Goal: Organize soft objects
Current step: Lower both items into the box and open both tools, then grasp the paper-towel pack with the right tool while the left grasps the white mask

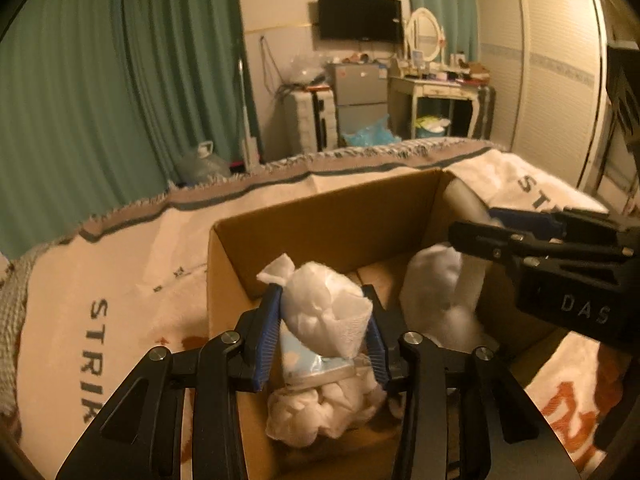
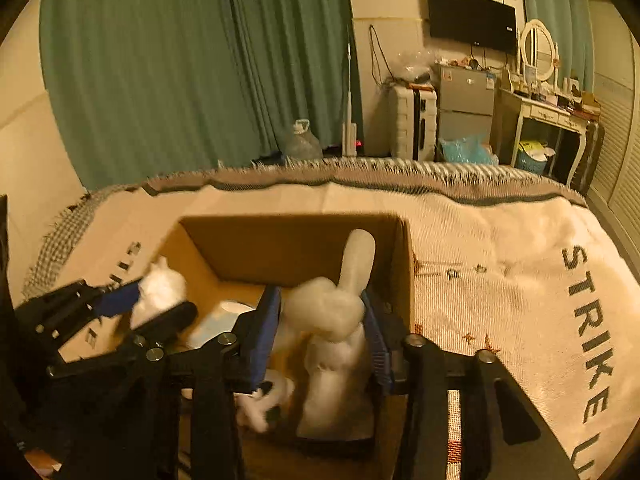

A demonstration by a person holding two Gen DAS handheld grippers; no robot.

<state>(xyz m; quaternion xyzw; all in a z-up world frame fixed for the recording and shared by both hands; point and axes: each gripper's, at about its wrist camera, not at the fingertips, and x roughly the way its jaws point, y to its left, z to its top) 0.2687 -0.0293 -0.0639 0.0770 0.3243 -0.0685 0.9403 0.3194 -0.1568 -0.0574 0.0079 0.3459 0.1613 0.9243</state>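
Note:
An open cardboard box [image 1: 320, 224] sits on a bed blanket. My left gripper [image 1: 326, 320] is shut on a white soft bundle [image 1: 324, 308] with a light blue part below, held over the box's left side. My right gripper [image 2: 322, 320] is shut on a white plush rabbit [image 2: 332, 312] with a long upright ear, held inside the box's right side. The rabbit also shows in the left wrist view [image 1: 436, 292], with the right gripper [image 1: 476, 228] beside it. The left gripper [image 2: 160, 300] and its bundle [image 2: 160, 290] show in the right wrist view. More white soft pieces [image 1: 320, 408] lie on the box floor.
The cream blanket [image 2: 500, 264] with dark lettering and a fringed edge covers the bed around the box [image 2: 288, 244]. Beyond the bed stand green curtains [image 1: 120, 80], a suitcase [image 2: 412, 120], a small fridge [image 2: 466, 108], a dressing table [image 2: 548, 116] and a wardrobe [image 1: 552, 80].

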